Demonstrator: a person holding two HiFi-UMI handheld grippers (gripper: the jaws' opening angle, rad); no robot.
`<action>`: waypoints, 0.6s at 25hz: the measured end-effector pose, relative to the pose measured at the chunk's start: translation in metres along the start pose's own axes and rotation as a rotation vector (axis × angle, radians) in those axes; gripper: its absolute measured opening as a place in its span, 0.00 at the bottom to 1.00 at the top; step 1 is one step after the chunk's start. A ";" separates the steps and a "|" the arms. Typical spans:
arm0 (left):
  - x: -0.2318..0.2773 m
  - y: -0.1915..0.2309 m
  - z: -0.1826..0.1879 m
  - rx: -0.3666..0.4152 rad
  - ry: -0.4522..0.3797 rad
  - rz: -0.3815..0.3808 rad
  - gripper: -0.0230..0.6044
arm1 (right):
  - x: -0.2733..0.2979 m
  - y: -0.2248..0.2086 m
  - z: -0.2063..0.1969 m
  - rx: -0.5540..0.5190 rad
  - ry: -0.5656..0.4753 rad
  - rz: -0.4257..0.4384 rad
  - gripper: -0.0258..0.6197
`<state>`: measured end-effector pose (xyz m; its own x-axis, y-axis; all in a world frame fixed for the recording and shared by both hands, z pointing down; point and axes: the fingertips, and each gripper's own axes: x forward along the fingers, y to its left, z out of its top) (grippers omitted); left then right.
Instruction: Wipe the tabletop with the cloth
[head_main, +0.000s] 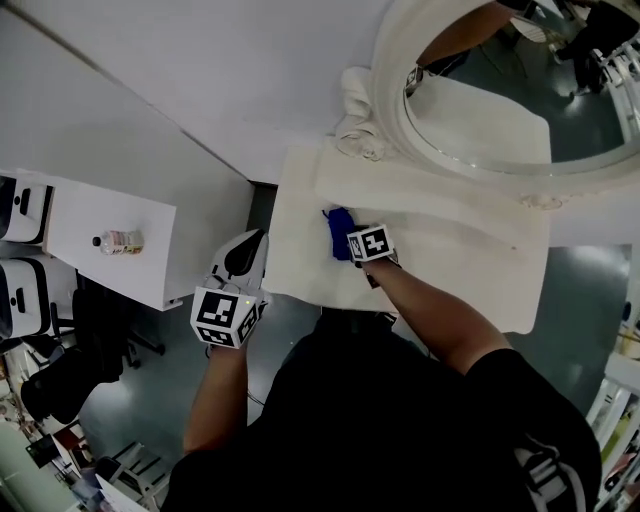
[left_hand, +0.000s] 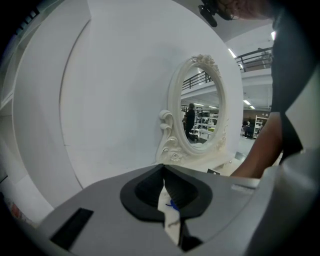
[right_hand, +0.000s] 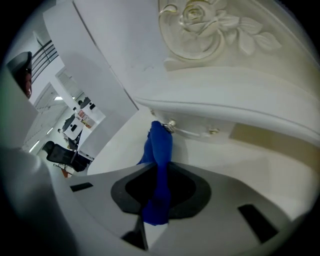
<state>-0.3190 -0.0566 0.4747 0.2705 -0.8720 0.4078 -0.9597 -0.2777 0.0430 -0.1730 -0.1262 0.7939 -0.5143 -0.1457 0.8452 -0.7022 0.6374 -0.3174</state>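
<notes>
We saw right gripper (right_hand: 157, 182) clamped on blue cloth (right_hand: 159, 145) | cloth at head view's centre, on white tabletop (head_main: 450, 250) below mirror (head_main: 392, 90) | left gripper (head_main: 243, 262) closed, empty, lower left, beside table's edge.

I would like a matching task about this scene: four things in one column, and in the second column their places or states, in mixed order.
Things:
1. blue cloth
2. left claw
3. oval mirror
4. small bottle

Places or states:
A. lies on the side table at the left
B. pinched in the right claw, over the tabletop
C. stands at the back of the tabletop
D. shut, holding nothing, beside the tabletop's left edge

Pairs: 1-B, 2-D, 3-C, 4-A
</notes>
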 end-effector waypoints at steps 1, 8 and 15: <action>0.005 -0.007 0.001 0.004 0.000 -0.011 0.06 | -0.005 -0.010 -0.005 0.008 -0.001 -0.011 0.12; 0.043 -0.064 0.014 0.047 0.002 -0.101 0.06 | -0.048 -0.090 -0.039 0.087 -0.021 -0.100 0.12; 0.079 -0.117 0.030 0.085 -0.005 -0.183 0.06 | -0.095 -0.169 -0.079 0.153 -0.028 -0.191 0.12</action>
<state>-0.1827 -0.1050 0.4742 0.4408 -0.8056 0.3959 -0.8846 -0.4648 0.0392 0.0337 -0.1598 0.8010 -0.3765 -0.2747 0.8847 -0.8535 0.4742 -0.2160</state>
